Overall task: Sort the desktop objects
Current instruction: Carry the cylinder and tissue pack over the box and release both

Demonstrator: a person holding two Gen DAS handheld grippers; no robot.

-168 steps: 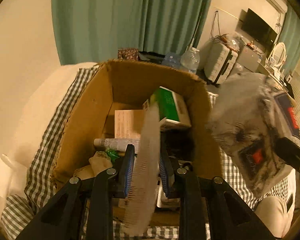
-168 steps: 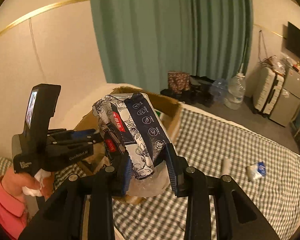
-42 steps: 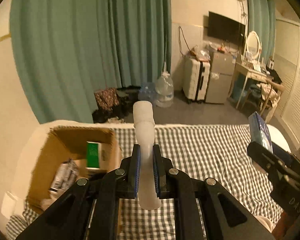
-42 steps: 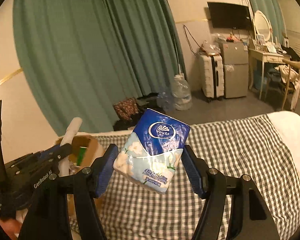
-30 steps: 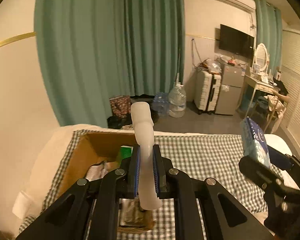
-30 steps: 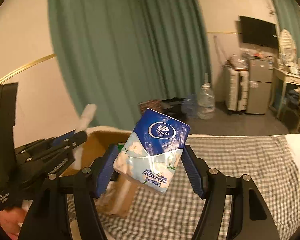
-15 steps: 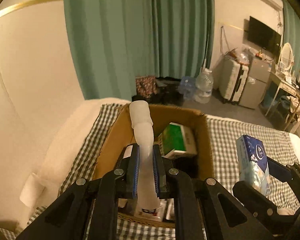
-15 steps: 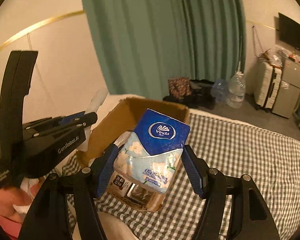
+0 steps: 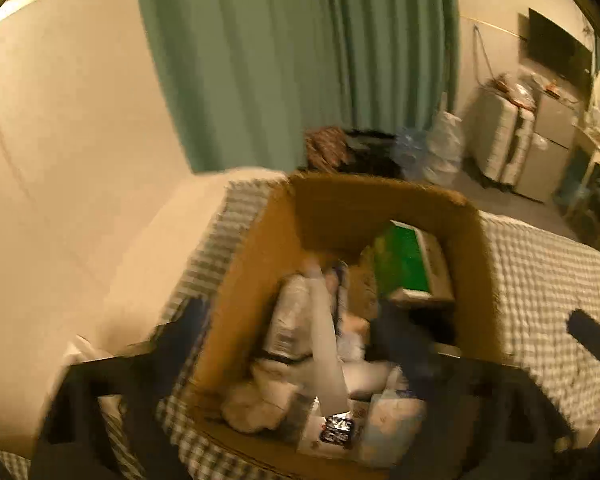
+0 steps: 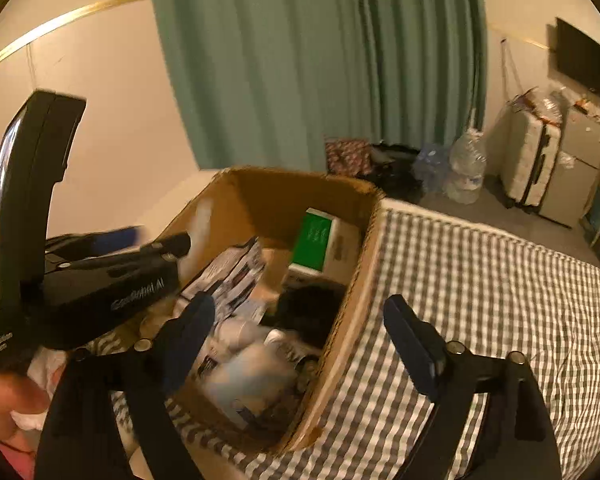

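An open cardboard box (image 9: pixel 380 192) (image 10: pixel 300 178) sits on the checked cloth, packed with several items, among them a green-and-white carton (image 9: pixel 404 260) (image 10: pixel 316 240). My left gripper (image 9: pixel 296 328) hangs over the box with its jaws opening wide. The white tube (image 9: pixel 324 340) (image 10: pixel 200 220) stands blurred between them, free of the pads. My right gripper (image 10: pixel 300 320) is over the box's right wall, its jaws opening too. The blue-and-white tissue pack (image 10: pixel 252 376) (image 9: pixel 392 420) is a blur inside the box below them, touching neither pad.
The checked cloth (image 10: pixel 480 280) stretches away to the right of the box. A green curtain (image 10: pixel 320 60), water bottles (image 10: pixel 464 172) and a suitcase (image 10: pixel 528 160) stand beyond. A hand (image 10: pixel 4 396) holds the left gripper at lower left.
Both grippers came down over the box and their jaws spread. The tube has left the left pads, and the tissue pack has left the right pads and dropped into the box.
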